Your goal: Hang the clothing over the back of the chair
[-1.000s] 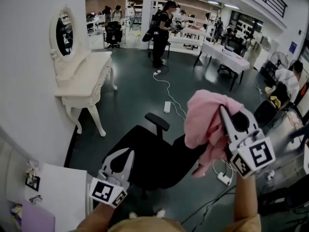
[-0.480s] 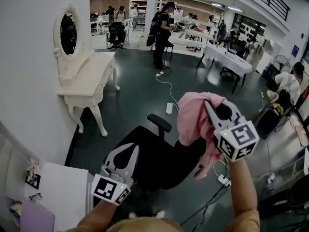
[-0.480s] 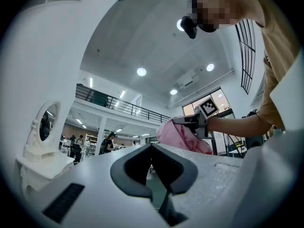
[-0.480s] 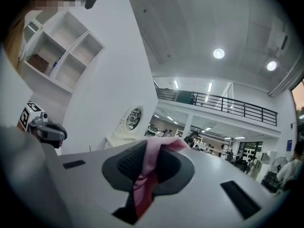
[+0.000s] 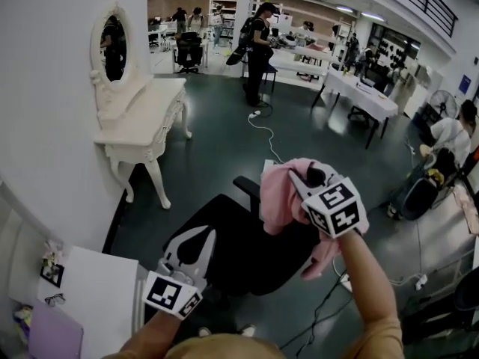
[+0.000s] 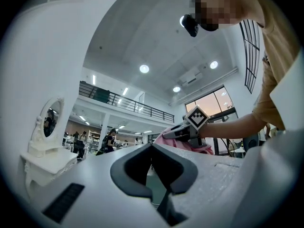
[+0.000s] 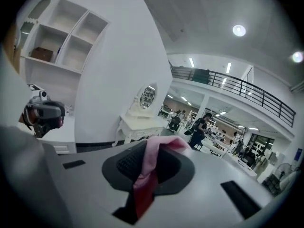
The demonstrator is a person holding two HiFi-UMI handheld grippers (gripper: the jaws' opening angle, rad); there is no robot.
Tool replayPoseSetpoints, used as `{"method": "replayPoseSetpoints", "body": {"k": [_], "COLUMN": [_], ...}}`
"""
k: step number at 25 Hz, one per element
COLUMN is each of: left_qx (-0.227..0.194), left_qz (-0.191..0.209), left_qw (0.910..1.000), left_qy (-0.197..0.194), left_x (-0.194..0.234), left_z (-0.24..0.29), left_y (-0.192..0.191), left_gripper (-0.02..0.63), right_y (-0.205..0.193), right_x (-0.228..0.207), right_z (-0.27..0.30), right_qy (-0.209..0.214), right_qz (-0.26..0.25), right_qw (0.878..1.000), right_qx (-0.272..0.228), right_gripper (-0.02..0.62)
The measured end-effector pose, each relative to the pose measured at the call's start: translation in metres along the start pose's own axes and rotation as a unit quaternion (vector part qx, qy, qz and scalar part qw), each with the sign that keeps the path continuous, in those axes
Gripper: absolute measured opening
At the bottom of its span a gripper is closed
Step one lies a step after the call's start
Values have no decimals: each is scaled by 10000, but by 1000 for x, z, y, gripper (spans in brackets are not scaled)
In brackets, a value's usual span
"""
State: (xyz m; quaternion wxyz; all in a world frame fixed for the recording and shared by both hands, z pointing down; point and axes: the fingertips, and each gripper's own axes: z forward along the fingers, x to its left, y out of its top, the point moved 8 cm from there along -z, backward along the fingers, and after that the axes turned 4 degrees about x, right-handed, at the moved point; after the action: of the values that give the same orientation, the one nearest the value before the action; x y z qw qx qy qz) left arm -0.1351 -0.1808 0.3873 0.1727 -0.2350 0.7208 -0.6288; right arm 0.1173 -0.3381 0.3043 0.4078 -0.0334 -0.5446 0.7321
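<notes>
Bunched pink clothing [image 5: 278,197], beside black chair [image 5: 228,245]

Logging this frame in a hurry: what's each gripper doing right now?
Left gripper: shut, nothing between its jaws.
Right gripper: shut on the pink garment.

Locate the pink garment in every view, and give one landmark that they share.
Head view: pink garment, right of centre, beside the black chair.
Left gripper view: pink garment, right of centre, beyond the jaws.
Right gripper view: pink garment, bottom centre, pinched between the jaws.
Shared landmark: the white dressing table, left of the garment everywhere.
</notes>
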Motion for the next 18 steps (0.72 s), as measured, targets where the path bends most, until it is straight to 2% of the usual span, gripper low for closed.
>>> {"method": "replayPoseSetpoints", "body": {"k": [6,12,15,18], "left_qx": [93,76,77,81], "left_qz": [-7,52,65,79], "left_qw": [9999,9998,9998,9998], "left_qy": [114,192,179,136], "left_x": [3,8,8,5], "left_z": [-6,-10,-11,-11], "left_y": [-5,-2,-1,-2], "left_gripper": [3,3,3,3], "right_y": [-25,-33,-31,-31], "right_x": [13,17,28,37], "right_z": [42,52,55,52], "right_qy": [562,838,1162,1161], "right_qz": [-210,-241,-609,-1051], "right_qw": [9920,9838,9714,9616], "right_qx": [1107,1563,1979,2256], "right_gripper": [55,78,132,157]}}
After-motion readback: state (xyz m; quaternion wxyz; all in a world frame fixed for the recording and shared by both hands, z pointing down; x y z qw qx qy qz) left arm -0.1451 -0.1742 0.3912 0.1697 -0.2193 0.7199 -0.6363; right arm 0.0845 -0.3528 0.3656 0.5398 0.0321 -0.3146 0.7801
